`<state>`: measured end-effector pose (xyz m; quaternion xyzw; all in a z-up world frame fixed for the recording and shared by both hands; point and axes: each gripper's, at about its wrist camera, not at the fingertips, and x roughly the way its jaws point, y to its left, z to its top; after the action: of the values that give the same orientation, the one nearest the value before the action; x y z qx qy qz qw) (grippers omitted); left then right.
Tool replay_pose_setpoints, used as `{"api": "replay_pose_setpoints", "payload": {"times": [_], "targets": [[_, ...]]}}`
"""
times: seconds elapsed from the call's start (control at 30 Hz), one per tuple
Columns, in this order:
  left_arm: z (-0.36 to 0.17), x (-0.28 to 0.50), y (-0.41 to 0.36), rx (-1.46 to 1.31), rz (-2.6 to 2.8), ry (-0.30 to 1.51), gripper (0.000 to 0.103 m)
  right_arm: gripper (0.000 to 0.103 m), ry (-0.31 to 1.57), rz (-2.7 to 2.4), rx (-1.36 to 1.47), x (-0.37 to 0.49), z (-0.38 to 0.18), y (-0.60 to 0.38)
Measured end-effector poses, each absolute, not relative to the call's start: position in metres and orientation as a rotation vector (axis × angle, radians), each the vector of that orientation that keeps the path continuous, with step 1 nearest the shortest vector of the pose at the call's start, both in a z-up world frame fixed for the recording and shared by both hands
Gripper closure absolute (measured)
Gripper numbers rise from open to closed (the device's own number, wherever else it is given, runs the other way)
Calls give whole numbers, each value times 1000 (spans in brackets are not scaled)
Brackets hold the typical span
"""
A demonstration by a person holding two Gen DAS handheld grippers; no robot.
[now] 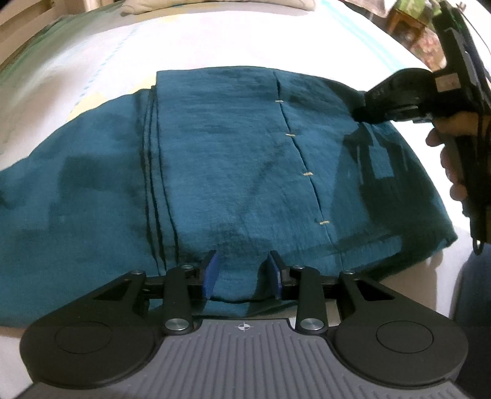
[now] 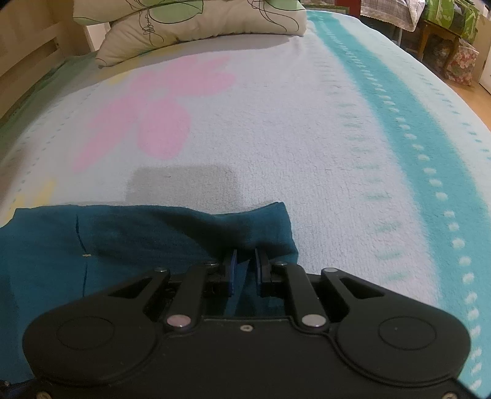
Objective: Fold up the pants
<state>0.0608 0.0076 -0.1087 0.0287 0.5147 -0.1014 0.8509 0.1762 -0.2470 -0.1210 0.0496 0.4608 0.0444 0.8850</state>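
Observation:
The teal pants [image 1: 221,165] lie folded on the bed, with stacked layer edges on the left and a seam with small yellow stitches on the right. My left gripper [image 1: 242,270] is open at the near edge, its blue pads [image 1: 211,276] on either side of the cloth edge. My right gripper [image 1: 365,107] shows at the far right corner in the left wrist view. In the right wrist view my right gripper [image 2: 245,261] is shut on a bunched, slightly raised corner of the pants [image 2: 172,233].
The bed is covered by a pale blanket [image 2: 276,138] with a pink flower and a teal stripe. A floral pillow [image 2: 196,24] lies at the head. A wooden table [image 2: 438,33] and a floral bag stand beyond the right edge.

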Motion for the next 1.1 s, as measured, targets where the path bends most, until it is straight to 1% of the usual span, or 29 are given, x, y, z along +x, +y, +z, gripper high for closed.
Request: {"api": "replay_pose_setpoints", "payload": {"times": [0.17,0.37,0.53,0.57,0.63,0.77,0.87,1.1], "targets": [[-94,58,27,-36,-179,1076,71,86,958,98,78,176,-121,-244],[-69,53,80,-32,-78,1032,71,85,930,114,49,169,-121,-241],[-55,59,140,-69,49,1013,71,76,919,128,58,162,-113,-241],[-53,60,149,-72,66,1010,71,73,907,120,61,157,-109,-240],[-49,60,169,-82,102,1006,71,72,872,125,59,146,-99,-232],[-45,57,205,-133,152,1008,71,72,812,225,46,116,-81,-201],[-45,52,222,-170,171,1011,71,72,809,359,44,91,-75,-166],[-48,44,256,-260,201,1017,71,72,857,599,-36,50,-93,-84]]}}
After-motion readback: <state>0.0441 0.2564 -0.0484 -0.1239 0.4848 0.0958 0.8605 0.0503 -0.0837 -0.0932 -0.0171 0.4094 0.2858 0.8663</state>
